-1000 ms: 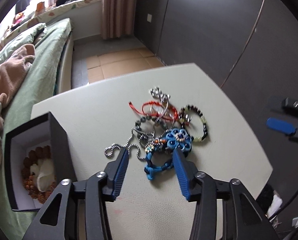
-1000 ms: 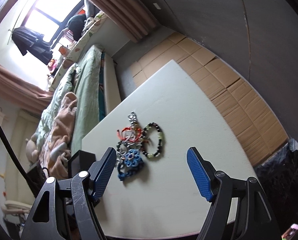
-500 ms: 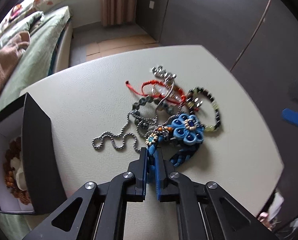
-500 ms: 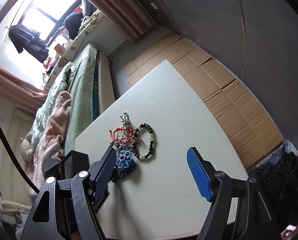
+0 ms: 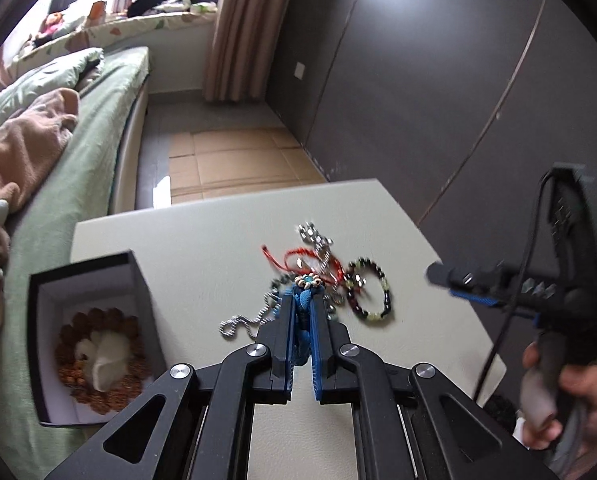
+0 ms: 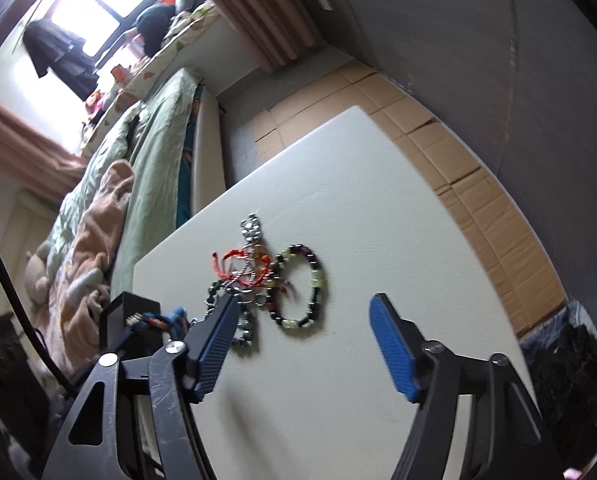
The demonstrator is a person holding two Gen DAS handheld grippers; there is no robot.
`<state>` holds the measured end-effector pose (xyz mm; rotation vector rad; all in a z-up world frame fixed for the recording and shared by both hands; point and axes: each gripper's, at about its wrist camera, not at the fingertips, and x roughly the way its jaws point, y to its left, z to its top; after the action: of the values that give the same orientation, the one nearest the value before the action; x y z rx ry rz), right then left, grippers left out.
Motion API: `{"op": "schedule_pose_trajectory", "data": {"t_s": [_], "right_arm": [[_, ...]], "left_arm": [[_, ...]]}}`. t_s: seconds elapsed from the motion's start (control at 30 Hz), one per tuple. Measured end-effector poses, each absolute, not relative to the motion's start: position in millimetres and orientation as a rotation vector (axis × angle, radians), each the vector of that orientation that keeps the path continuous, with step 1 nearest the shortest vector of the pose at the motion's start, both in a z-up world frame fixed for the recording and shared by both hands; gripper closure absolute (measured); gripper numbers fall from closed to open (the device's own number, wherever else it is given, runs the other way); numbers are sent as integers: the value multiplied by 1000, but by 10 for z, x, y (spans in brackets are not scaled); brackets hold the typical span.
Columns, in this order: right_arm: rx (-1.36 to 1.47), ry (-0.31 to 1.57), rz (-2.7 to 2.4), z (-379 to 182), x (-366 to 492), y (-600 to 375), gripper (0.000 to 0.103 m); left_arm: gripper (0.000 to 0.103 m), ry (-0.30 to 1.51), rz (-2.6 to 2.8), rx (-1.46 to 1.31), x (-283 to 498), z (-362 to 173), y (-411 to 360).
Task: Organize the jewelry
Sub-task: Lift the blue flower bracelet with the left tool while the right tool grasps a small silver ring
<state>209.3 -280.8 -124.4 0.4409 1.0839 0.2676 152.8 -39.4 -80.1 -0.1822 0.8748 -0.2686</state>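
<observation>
My left gripper (image 5: pixel 302 300) is shut on the blue braided bracelet (image 5: pixel 303 320) and holds it above the white table (image 5: pixel 202 248); the bracelet's beaded end (image 5: pixel 306 280) sticks out past the tips. The bracelet (image 6: pixel 170 320) also shows at the left of the right wrist view. Still on the table lie a red cord bracelet (image 5: pixel 310 260), a black-and-green bead bracelet (image 5: pixel 372 296) and a silver ball chain (image 5: pixel 242 322). My right gripper (image 6: pixel 303 300) hovers by the bead bracelet (image 6: pixel 306 288). Its jaws are closing, with nothing between the pads.
A black box (image 5: pixel 94 268) with a white inside stands at the table's left and holds brown beads. A bed (image 5: pixel 58 160) runs along the left. Cardboard (image 5: pixel 234 160) covers the floor beyond the table. A hand (image 5: pixel 578 392) grips the right gripper's handle.
My left gripper closed on the blue bracelet and raised it off the pile. The right gripper's jaws have narrowed and it sits closer to the jewelry.
</observation>
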Motion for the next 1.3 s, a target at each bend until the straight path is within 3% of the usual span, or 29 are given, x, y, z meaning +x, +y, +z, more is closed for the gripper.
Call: {"op": "schedule_pose_trajectory", "data": {"t_s": [0.23, 0.83, 0.9, 1.03, 1.3], "right_arm": [[394, 1126, 311, -1374, 2231, -2510, 63], [318, 1183, 267, -1644, 2583, -2233, 74], [303, 1196, 262, -1678, 2599, -2196, 83], [301, 1189, 244, -1681, 2614, -2195, 88], [318, 1176, 246, -1617, 2548, -2263, 88]], "left_arm": [[96, 848, -238, -232, 1542, -699, -118], [96, 821, -223, -274, 1614, -599, 196], [96, 821, -222, -274, 1617, -596, 203], [96, 821, -219, -276, 1614, -590, 229], [96, 805, -199, -291, 1538, -547, 317]]}}
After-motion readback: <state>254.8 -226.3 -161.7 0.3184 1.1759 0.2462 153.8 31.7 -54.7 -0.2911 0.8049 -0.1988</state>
